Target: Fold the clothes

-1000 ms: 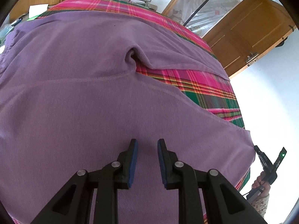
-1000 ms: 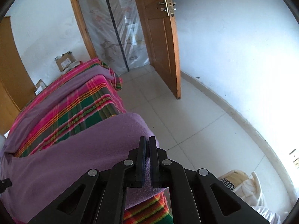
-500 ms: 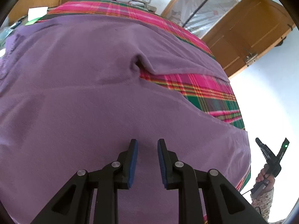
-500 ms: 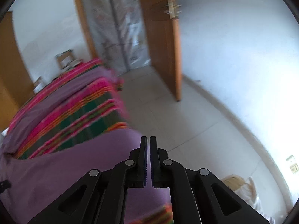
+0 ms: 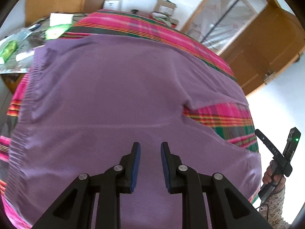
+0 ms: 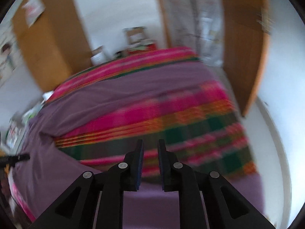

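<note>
- Your soft purple knit garment is lying spread flat over the pink, green and orange plaid cloth that covers the bed. It looks fuzzy and matte, with a ribbed band down its left edge.
- From the left wrist view it runs longest from left to right. One long sleeve-like strip heads off toward the wooden door, leaving a wedge of plaid showing between strip and body.
- Your left gripper is tipped steeply down over the near part of the garment. Its blue-padded black fingers are spread, with nothing pinched.
- Your right gripper is angled down above the plaid. Its jaws are opening with nothing between them. That view's super blurry.
- Your right hand, in a patterned sleeve, sits just off the bed's right edge.
</note>
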Tool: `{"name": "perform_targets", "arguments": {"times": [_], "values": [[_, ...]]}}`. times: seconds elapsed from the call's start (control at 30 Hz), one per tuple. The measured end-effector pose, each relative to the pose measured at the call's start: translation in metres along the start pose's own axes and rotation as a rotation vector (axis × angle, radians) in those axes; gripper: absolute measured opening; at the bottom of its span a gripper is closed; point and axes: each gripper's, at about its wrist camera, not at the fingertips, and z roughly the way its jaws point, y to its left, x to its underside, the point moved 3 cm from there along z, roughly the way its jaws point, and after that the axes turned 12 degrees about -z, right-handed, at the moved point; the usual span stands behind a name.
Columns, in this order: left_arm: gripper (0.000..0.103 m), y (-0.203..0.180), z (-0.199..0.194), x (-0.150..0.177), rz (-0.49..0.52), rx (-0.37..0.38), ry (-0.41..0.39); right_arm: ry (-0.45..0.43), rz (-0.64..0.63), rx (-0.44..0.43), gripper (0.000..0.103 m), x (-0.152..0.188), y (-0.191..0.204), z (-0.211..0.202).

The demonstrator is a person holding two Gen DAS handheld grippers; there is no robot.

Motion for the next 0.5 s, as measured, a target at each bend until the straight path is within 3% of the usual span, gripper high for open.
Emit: {"name": "perform_targets", "arguments": {"times": [0.3,0.5], "values": [[0.022,0.036,-0.019,-0.033,-0.093,-0.036,-0.048,0.043,-0.218,-0.218,0.029,-0.053,0.098,0.072],[0.022,0.044,-0.053,-0.061,-0.024,-0.180,-0.125,0.069,-0.353,-0.350,0.030,-0.074,0.162,0.113]]}}
